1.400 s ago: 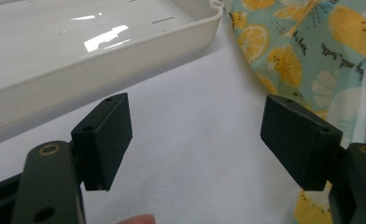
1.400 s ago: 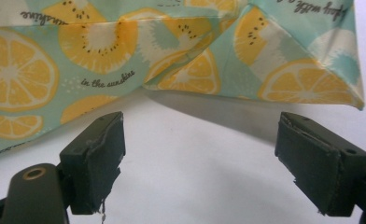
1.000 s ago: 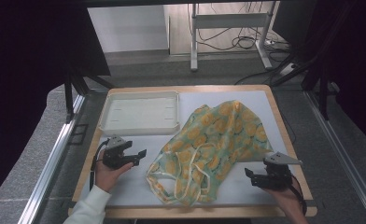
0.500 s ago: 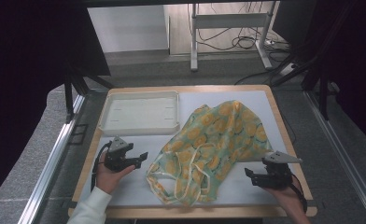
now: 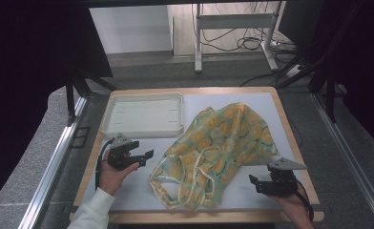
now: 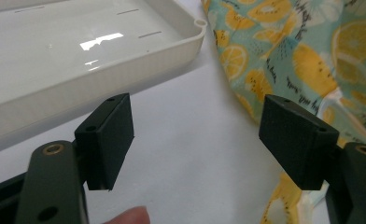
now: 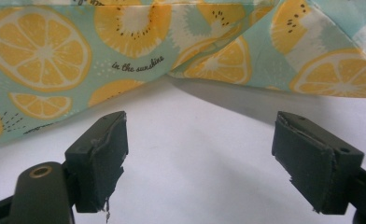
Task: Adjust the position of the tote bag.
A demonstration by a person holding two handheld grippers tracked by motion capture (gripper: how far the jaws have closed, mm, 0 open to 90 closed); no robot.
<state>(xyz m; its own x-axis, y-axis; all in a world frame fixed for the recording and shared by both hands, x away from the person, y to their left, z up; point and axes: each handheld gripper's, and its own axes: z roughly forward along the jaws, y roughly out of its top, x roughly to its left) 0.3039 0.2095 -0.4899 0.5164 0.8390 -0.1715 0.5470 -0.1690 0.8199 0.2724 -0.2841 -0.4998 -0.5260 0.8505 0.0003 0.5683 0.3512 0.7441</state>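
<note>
A wood-edged table (image 5: 290, 129) with a white top stands on grey floor (image 5: 27, 181) — behind it a metal stand (image 5: 233, 21), loose cables (image 5: 252, 43) and dark curtains (image 5: 27, 71)

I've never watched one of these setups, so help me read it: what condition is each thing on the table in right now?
Fruit-print cloth bag: crumpled in a loose heap on the table, held by neither gripper.
White tray: empty, upright, beside the bag.
Left gripper: open, holding nothing, apart from the bag.
Right gripper: open, holding nothing, facing the bag's edge.
</note>
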